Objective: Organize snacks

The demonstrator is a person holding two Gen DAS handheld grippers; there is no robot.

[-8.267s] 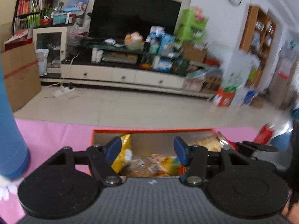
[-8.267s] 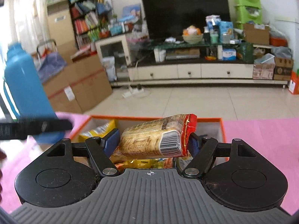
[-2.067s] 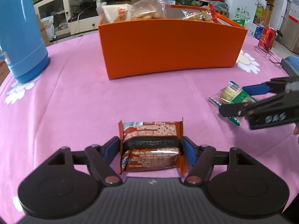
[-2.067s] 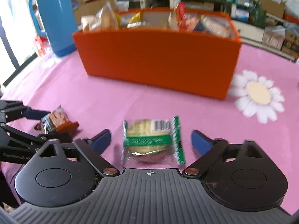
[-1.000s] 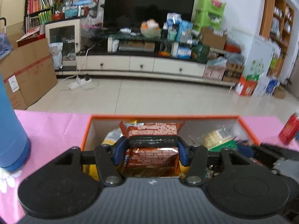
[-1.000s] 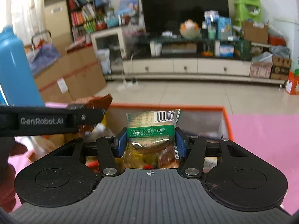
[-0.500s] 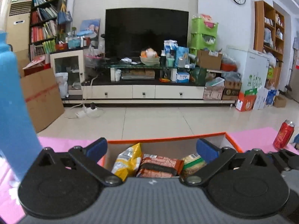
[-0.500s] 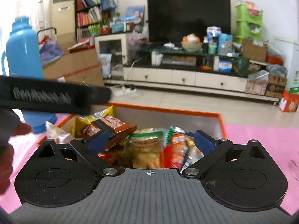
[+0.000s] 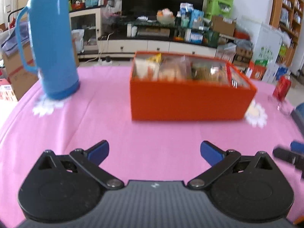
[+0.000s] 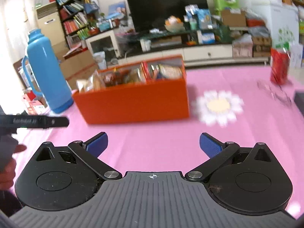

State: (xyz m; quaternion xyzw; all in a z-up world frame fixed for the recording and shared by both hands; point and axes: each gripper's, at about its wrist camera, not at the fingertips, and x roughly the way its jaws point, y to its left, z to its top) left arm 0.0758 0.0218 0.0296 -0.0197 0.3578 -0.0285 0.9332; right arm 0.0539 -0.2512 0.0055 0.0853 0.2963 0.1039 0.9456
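left wrist view: the left gripper (image 9: 154,151) is released and empty over the pink desk (image 9: 152,133). the right gripper (image 10: 153,144) is still opening, empty. the packaged snacks (image 9: 180,70) sit in the orange rectangular box (image 9: 188,102) at the far side.

Both snack packets now lie in the orange box (image 9: 191,102); left gripper (image 9: 154,151) and right gripper (image 10: 153,144), emptied and opening wider, have withdrawn.

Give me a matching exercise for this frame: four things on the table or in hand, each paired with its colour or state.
1. flask
2. box
3. can
4. left gripper

A. orange, filled with snack packets
B. open, nothing between its fingers
C. blue, upright, left of the box
D. red, right of the box

Pairs: 1-C, 2-A, 3-D, 4-B
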